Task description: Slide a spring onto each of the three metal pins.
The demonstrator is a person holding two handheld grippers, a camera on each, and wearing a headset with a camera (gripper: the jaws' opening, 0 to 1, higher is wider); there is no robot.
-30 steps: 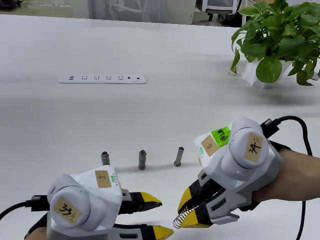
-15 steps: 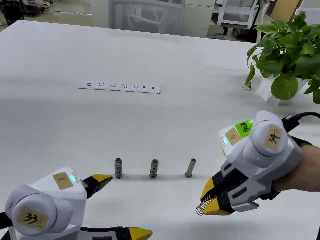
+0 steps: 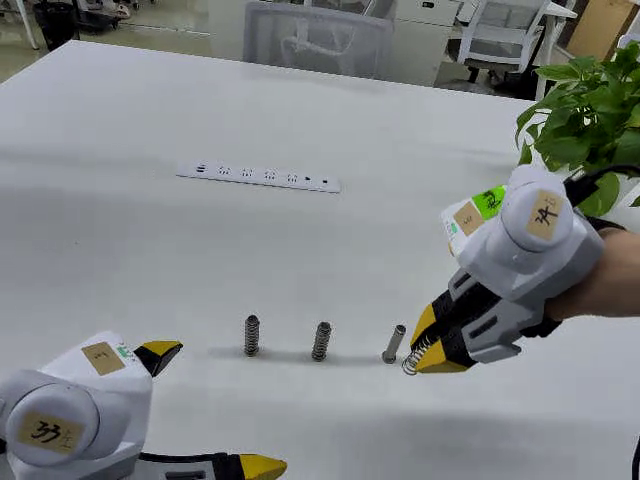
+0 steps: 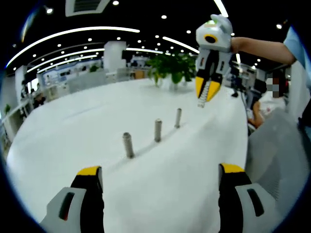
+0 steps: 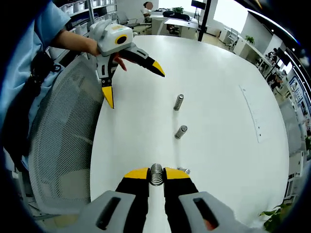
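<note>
— What has changed since a second ago?
— The right gripper (image 3: 428,345) has carried its spring (image 3: 413,357) up to the bare pin (image 3: 394,343). The coil's end now sits just beside it, and the yellow-tipped jaws pinch the coil.
— And the left gripper (image 3: 213,407)?
— It has drawn back low, its jaws wide and holding nothing.
— What are the pieces like?
— A thin wire coil and a smooth grey cylindrical pin. The left pin (image 3: 252,335) and the middle pin (image 3: 321,341) already wear ribbed springs on the matte white table (image 3: 300,250).
</note>
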